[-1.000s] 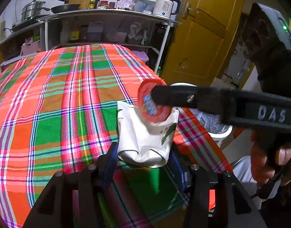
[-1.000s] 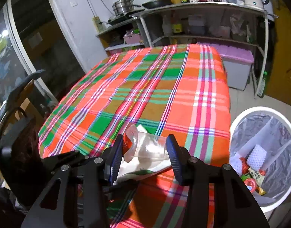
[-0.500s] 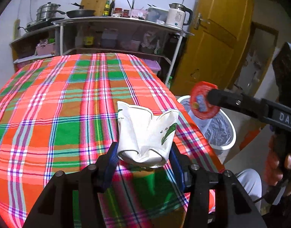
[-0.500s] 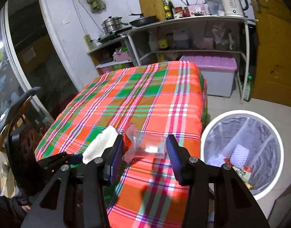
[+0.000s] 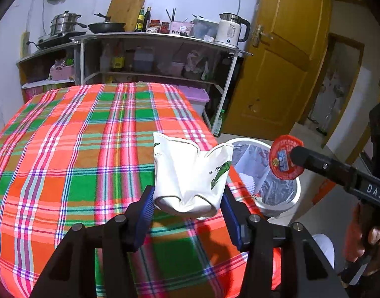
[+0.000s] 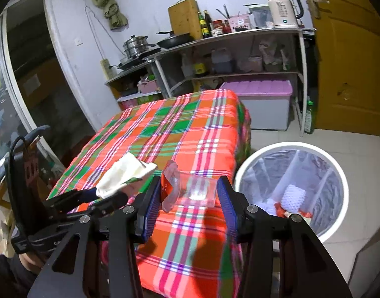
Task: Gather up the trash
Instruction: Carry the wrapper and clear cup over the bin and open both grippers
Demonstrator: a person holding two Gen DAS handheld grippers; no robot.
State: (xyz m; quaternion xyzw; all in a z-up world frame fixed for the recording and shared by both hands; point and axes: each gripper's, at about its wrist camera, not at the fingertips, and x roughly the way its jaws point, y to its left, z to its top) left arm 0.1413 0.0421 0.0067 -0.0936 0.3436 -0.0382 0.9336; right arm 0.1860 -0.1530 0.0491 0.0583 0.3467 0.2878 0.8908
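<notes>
Crumpled paper cup (image 5: 191,177) clamped in left tool (image 5: 187,206), angled downward above tablecloth (image 5: 73,149).

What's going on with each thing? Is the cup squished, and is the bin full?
Left gripper: shut on the white paper cup.
White paper cup: crushed, held above the table.
Right gripper: shut on the clear plastic cup.
Clear plastic cup: on its side, red lid peeled open.
Trash bin: open, lined, partly filled.
Yellow door: closed.

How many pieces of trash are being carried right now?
2. A crumpled white paper cup sits between the left gripper fingers over the table, and a clear plastic cup with a red lid sits between the right gripper fingers, beside the bin.
</notes>
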